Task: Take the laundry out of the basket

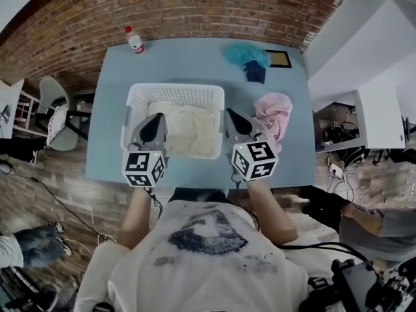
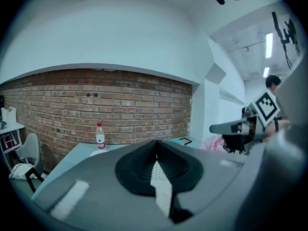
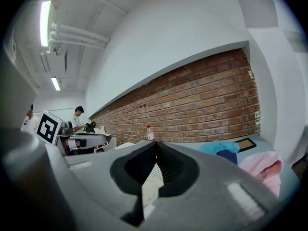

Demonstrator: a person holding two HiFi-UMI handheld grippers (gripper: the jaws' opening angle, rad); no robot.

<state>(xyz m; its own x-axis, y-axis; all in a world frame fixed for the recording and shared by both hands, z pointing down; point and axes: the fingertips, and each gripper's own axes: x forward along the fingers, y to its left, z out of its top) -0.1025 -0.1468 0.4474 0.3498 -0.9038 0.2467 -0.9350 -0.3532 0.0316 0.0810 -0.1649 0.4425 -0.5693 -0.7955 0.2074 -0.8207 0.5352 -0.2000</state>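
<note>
A white slatted basket (image 1: pixel 138 103) stands on the light blue table (image 1: pixel 188 60), with cream laundry (image 1: pixel 188 130) filling it. My left gripper (image 1: pixel 156 118) hovers over the basket's near left part, and my right gripper (image 1: pixel 229 114) over its right rim. Both are shut with nothing held. In the left gripper view the jaws (image 2: pixel 155 143) meet at the tip, and a sliver of white basket (image 2: pixel 159 177) shows below them. The right gripper view shows its jaws (image 3: pixel 156 144) closed the same way, with the cream laundry (image 3: pixel 148 189) beneath.
A pink garment (image 1: pixel 273 112) lies right of the basket. A teal cloth (image 1: pixel 246 54), a dark blue cloth (image 1: pixel 255 73) and a framed panel (image 1: pixel 279 58) sit at the far right, a bottle (image 1: pixel 135 41) at the far left. A chair (image 1: pixel 55 109) stands left of the table.
</note>
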